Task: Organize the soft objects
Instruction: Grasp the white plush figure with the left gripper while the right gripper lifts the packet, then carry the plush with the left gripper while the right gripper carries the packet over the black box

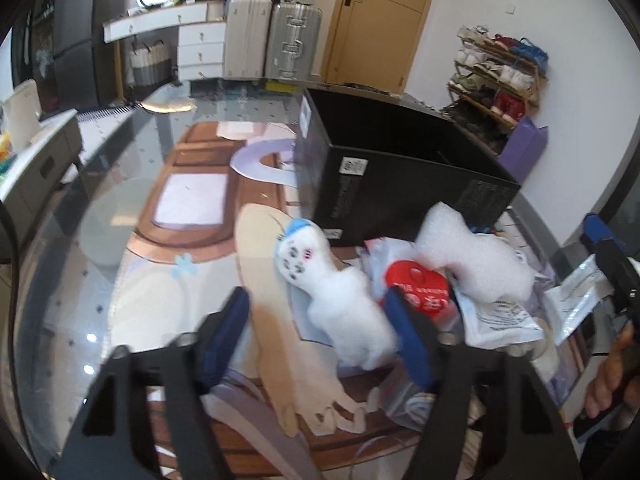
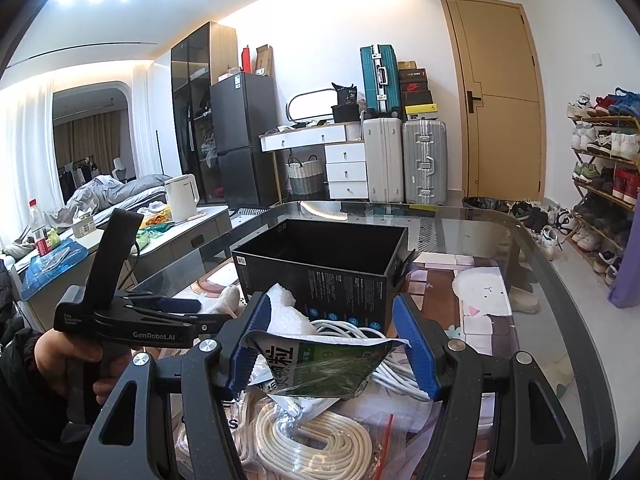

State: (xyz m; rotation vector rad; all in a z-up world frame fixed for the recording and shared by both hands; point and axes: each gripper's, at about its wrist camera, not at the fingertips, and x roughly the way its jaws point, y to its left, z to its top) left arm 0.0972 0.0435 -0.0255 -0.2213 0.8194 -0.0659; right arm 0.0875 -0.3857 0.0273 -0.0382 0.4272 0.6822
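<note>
A white plush cat with a blue cap (image 1: 340,292) lies on the glass table, between the fingers of my open left gripper (image 1: 320,336), nearer the right finger. A white foam piece (image 1: 472,256) and a red heart tag (image 1: 420,284) lie to its right. An open black box (image 1: 400,176) stands behind them; it also shows in the right wrist view (image 2: 328,264). My right gripper (image 2: 332,356) is open around a green and white foil packet (image 2: 328,368), above coiled white rope (image 2: 320,444) and white cable (image 2: 352,332). The white foam piece (image 2: 284,308) sits behind it.
Plastic bags and papers (image 1: 504,316) crowd the table's right side. My right gripper shows at the far right of the left wrist view (image 1: 612,264). The left gripper (image 2: 132,320) is at the left of the right wrist view. Suitcases (image 2: 404,160) and a shoe rack (image 2: 604,164) stand beyond the table.
</note>
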